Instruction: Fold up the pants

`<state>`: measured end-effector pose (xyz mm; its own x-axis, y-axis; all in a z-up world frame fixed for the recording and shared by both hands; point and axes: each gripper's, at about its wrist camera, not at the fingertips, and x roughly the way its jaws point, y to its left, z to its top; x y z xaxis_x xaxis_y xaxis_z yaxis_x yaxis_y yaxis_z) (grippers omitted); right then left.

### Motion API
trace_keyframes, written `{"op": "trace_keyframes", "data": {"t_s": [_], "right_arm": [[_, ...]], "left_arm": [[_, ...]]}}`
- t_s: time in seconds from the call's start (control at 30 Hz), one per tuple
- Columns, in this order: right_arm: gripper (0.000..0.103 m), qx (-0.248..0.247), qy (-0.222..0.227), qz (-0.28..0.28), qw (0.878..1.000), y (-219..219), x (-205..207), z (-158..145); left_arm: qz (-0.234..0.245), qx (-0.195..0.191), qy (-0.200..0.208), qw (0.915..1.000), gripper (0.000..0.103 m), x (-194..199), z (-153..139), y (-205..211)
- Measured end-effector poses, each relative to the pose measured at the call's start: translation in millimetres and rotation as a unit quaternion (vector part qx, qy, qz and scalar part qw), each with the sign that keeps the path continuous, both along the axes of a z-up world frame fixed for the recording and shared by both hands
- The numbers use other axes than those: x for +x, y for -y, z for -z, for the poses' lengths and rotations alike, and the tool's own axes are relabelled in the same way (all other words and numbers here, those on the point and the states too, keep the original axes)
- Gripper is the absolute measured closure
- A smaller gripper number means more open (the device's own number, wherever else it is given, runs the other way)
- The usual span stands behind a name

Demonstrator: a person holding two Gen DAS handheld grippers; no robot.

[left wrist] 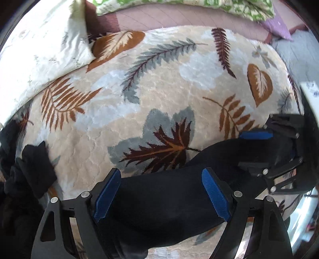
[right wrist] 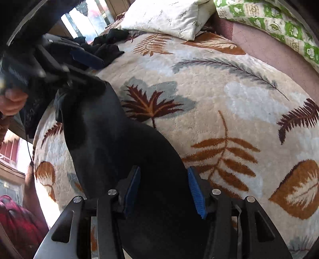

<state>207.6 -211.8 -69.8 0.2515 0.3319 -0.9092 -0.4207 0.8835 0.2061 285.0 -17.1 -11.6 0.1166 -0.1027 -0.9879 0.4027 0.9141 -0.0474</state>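
Left gripper (left wrist: 161, 193) first: it points pretty much straight down at the bed, blue pads (left wrist: 107, 194) spread wide, with a band of the black pants (left wrist: 159, 201) running between them. The cloth fills the gap from pad to pad, but I honestly can't tell whether the pads are pressing on it or just sitting either side of it.

Right gripper (right wrist: 162, 192) is the same story: angled down, jaws about halfway apart, dark fabric bunched between the blue pads (right wrist: 196, 194). It looks gripped, but the black-on-black makes it impossible to say for sure.

The pants (right wrist: 119, 143) themselves hang stretched in a long strip between the two grippers. In the right wrist view the long axis runs from the bottom centre up and to the left, narrowing toward the left gripper (right wrist: 79, 65), where the cloth gathers into a crumpled end. In the left wrist view the strip runs from between the jaws up and to the right, to the right gripper (left wrist: 265, 145).

Underneath is a fluffy cream blanket (left wrist: 169, 95) with brown, maroon and grey leaf prints. A separate pile of dark clothes (left wrist: 30, 171) sits near its edge. Further out there's a white pillow (right wrist: 165, 16) and a green-and-white patterned quilt (right wrist: 279, 25).
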Motion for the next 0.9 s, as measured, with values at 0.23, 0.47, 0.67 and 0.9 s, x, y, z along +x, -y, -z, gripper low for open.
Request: {"op": "trace_keyframes", "data": {"t_s": [0.23, 0.47, 0.67, 0.9], "right_arm": [[0.051, 0.004, -0.017, 0.048, 0.999, 27, 22, 7], [0.065, -0.026, -0.03, -0.022, 0.999, 9, 14, 19], [0.066, 0.001, -0.037, -0.017, 0.999, 13, 19, 16], [0.09, -0.022, -0.015, -0.044, 0.999, 0, 10, 15]], "left_arm": [[0.1, 0.038, -0.009, 0.9942, 0.019, 13, 32, 32], [0.188, 0.075, 0.014, 0.9792, 0.018, -10, 54, 51], [0.204, 0.039, 0.046, 0.9771, 0.016, -12, 31, 50], [0.222, 0.114, 0.052, 0.967, 0.013, -19, 59, 68]]}}
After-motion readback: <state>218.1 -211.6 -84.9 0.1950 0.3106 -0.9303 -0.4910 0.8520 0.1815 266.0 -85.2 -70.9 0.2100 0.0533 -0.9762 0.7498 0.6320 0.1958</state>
